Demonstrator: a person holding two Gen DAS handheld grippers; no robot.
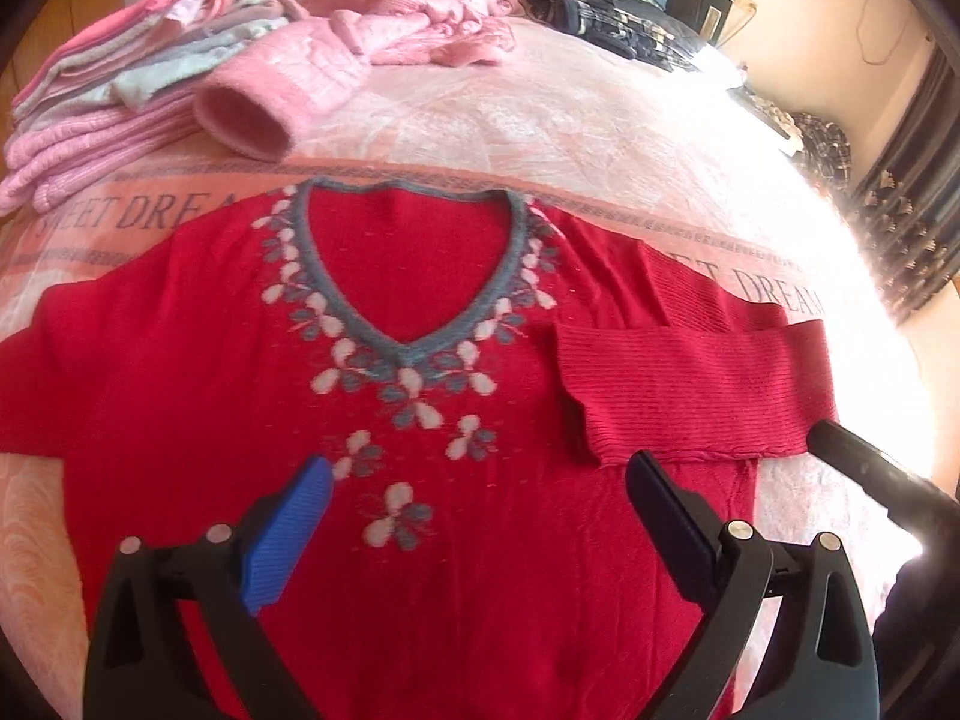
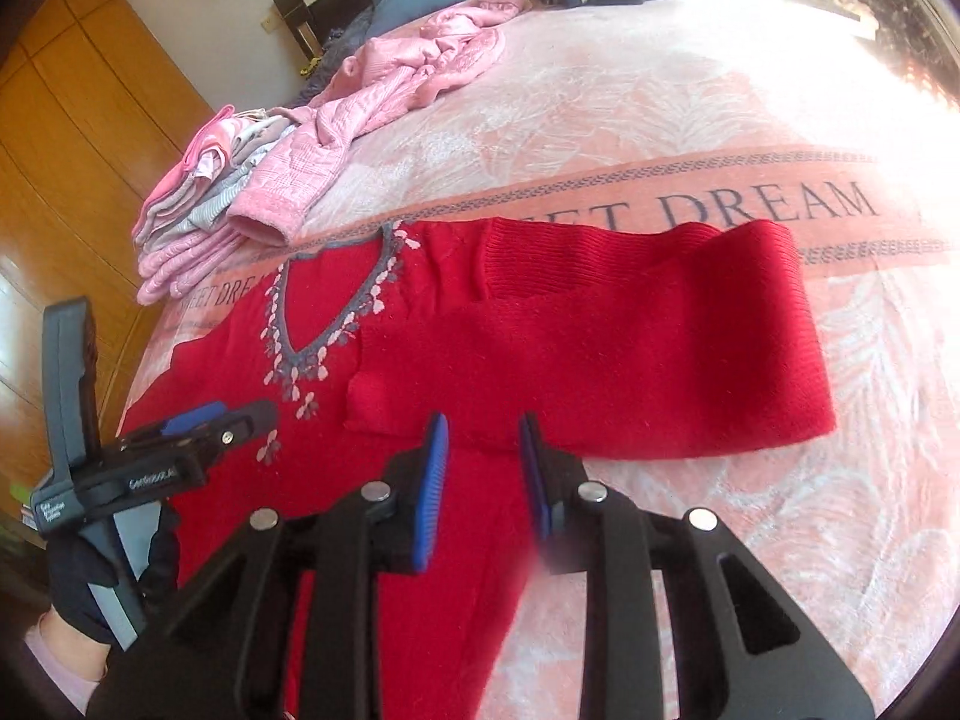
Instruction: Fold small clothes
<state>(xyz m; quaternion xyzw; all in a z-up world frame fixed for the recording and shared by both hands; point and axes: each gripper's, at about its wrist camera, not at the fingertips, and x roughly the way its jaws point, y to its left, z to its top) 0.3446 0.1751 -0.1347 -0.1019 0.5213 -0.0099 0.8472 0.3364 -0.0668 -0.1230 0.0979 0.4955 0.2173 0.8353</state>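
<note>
red sweater (image 1: 420,540) flat on bed, sleeve folded in, both claws parted

I see the red V-neck sweater (image 1: 456,570) lying flat, front up, on the pink bedspread; grey neckline trim, white-and-grey flower motifs. Its ribbed sleeve (image 1: 690,384) on the right is folded inward across the chest.

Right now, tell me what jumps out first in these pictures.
A bright red sweater with a grey V-neck and flower pattern lies flat on the pink bedspread, one sleeve folded across its chest. Both grippers, left and right, hover open above it. Behind it, a stack of folded pink clothes sits by a crumpled pink garment.
</note>
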